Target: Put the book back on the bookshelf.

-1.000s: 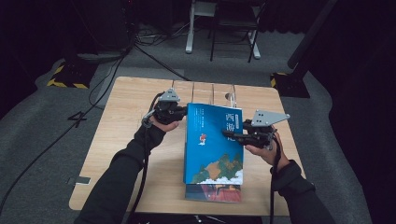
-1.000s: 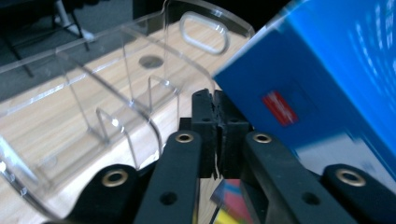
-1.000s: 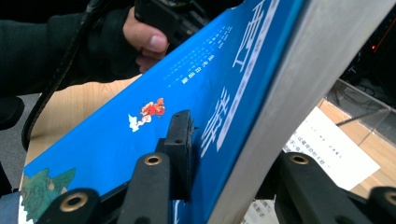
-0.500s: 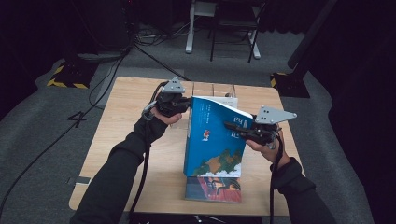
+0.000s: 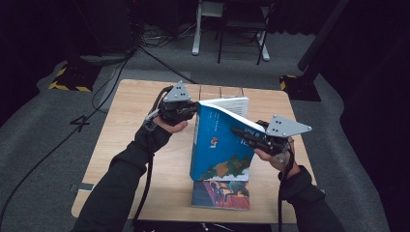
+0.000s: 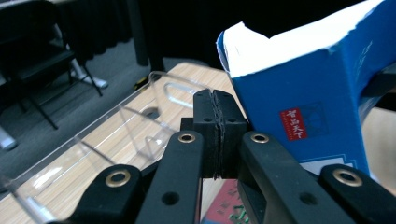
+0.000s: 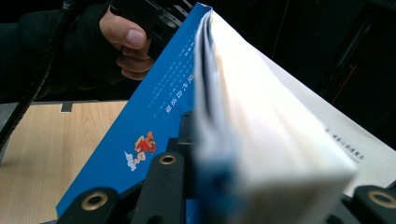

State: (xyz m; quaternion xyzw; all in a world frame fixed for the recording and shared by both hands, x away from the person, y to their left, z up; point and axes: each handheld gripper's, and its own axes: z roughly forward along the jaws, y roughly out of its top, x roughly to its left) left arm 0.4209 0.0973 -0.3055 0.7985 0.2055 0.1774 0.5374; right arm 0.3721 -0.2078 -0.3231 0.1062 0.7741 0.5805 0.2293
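A blue paperback (image 5: 220,145) is lifted off the table and tilted, its near end just above a red book (image 5: 221,194) that lies flat. My right gripper (image 5: 240,133) is shut on the blue book's page edge; its jaws have just been closing, with the pages (image 7: 261,140) and blue cover (image 7: 159,116) between them. My left gripper (image 5: 192,112) is shut with nothing in it. Its pads (image 6: 219,112) meet beside the top of the blue spine (image 6: 308,93); whether they touch it I cannot tell.
A clear acrylic rack (image 6: 116,126) stands along the far edge of the wooden table (image 5: 130,125), just behind the left gripper. A chair (image 5: 237,19) and cables lie on the grey floor beyond. Bare wood shows left of the books.
The blue book lay flat on the red one; now its far end is raised and the book tilts. Both hands have risen with it, the left more.
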